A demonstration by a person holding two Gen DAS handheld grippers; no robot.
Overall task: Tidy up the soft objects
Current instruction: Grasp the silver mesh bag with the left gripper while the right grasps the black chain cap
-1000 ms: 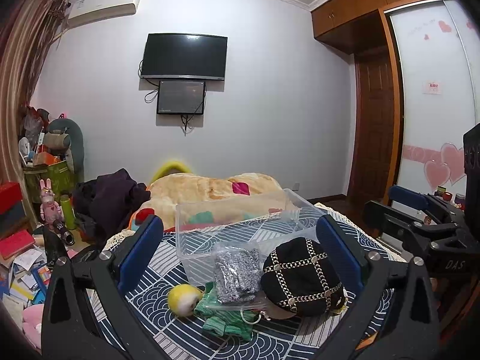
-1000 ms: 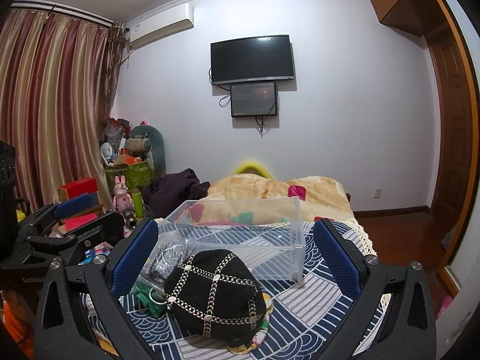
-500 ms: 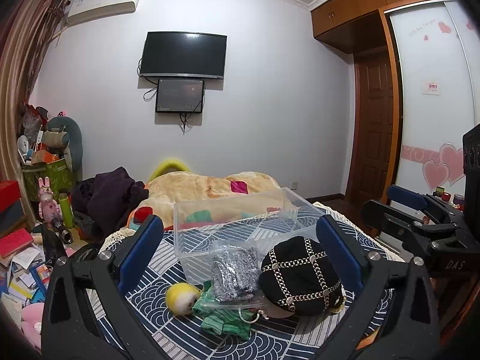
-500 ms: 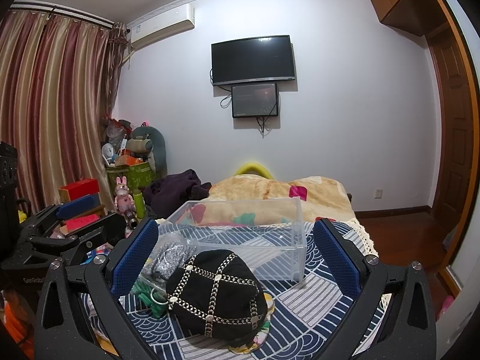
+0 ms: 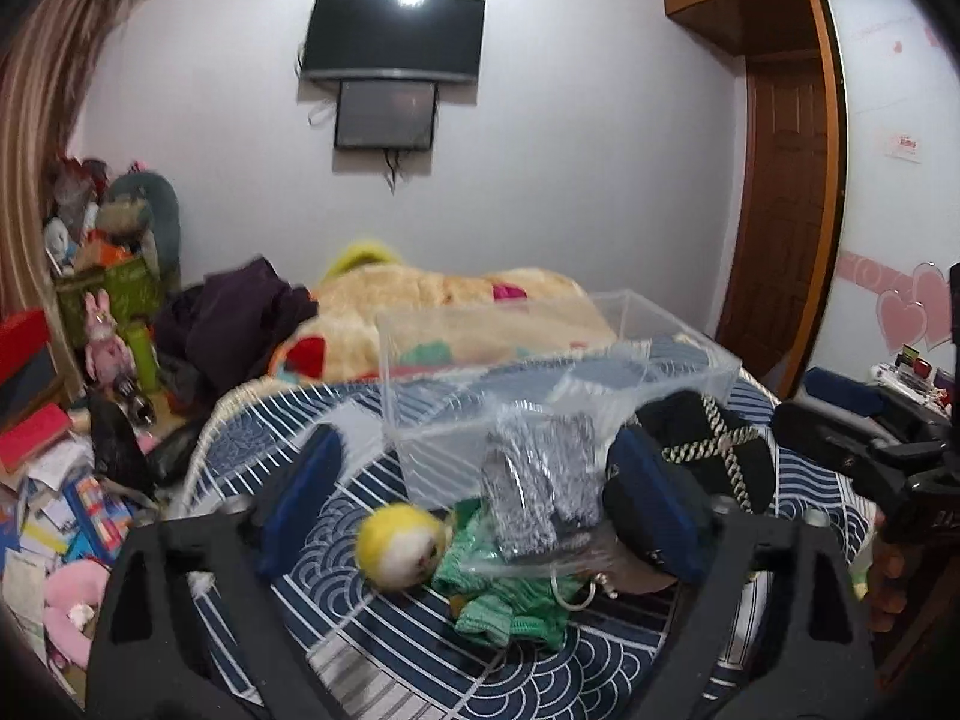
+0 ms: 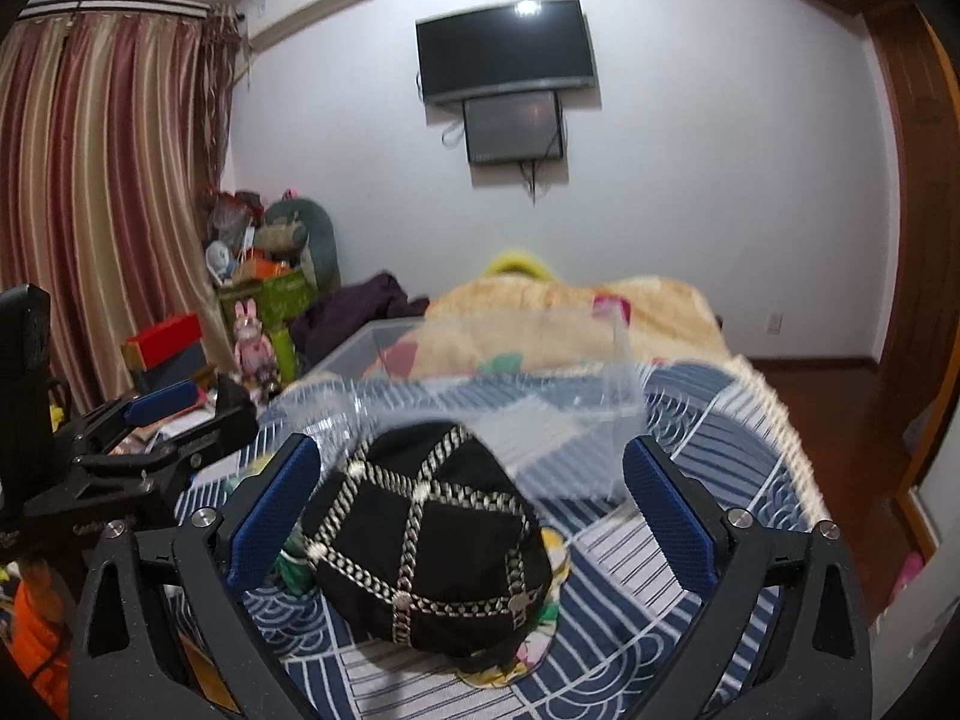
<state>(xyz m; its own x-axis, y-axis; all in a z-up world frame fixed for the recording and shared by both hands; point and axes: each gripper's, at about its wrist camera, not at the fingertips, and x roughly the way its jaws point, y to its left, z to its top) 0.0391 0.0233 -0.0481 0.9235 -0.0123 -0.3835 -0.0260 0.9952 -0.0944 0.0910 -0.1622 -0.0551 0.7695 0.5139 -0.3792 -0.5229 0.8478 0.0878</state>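
Observation:
A pile of soft things lies on the blue patterned table cover (image 5: 420,660). In the left wrist view my left gripper (image 5: 480,504) is open, its fingers either side of a yellow plush ball (image 5: 399,546), a green knit cloth (image 5: 510,594) and a clear bag of grey fabric (image 5: 540,480). A black cap with silver chains (image 5: 714,450) lies right of them. In the right wrist view my right gripper (image 6: 474,510) is open around that cap (image 6: 432,540). A clear plastic bin (image 5: 540,360) stands empty just behind the pile; it also shows in the right wrist view (image 6: 510,384).
A bed with a tan blanket (image 5: 456,300) and dark clothes (image 5: 234,312) lies behind the bin. Toys, books and boxes (image 5: 54,480) clutter the floor at left. A wooden door (image 5: 780,210) is at right. My left gripper shows in the right wrist view (image 6: 138,438).
Both grippers have moved forward and down toward the pile; the soft things and the cap now sit between the fingers. Both views are blurred by motion.

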